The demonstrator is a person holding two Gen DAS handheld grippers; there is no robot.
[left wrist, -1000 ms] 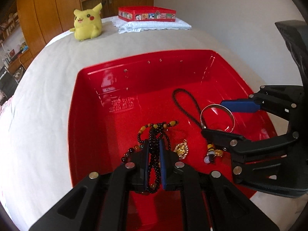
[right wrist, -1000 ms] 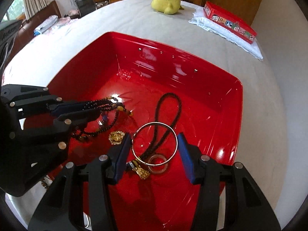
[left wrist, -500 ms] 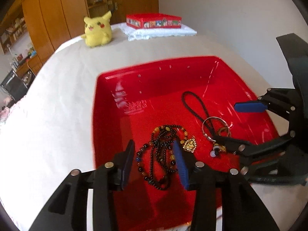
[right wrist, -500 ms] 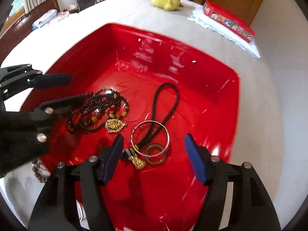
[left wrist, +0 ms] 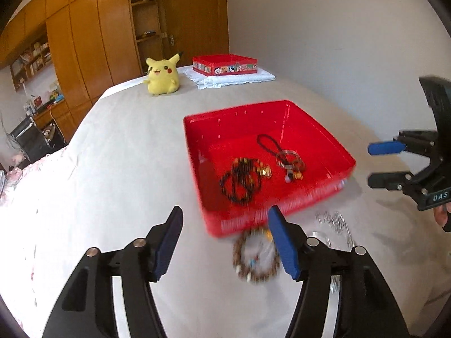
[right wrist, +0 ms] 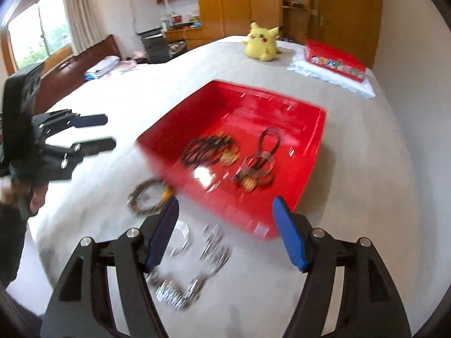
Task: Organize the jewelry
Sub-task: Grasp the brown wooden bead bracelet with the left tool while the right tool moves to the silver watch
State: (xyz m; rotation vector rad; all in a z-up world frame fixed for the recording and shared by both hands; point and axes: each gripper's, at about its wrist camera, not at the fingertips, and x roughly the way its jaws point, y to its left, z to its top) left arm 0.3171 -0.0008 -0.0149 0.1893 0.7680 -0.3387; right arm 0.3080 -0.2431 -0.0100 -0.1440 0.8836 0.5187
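jewelry split: black bead necklace (left wrist: 240,181) and bangle (left wrist: 288,159) lie in red tray (left wrist: 332,146), brown bead bracelet (left wrist: 255,256) and silver chain (right wrist: 180,290) outside on bed; both tools (left wrist: 225,242) (right wrist: 225,231) spread apart, empty; chain could slip a loose pinch

A shallow red plastic tray (left wrist: 324,143) holds a black beaded necklace (left wrist: 239,181); the left gripper (left wrist: 224,243) gapes empty.

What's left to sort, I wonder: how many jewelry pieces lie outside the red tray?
3: a brown bead bracelet at the tray's near corner, a clear bangle beside it, and a silver chain nearest the camera. Blur may hide more.
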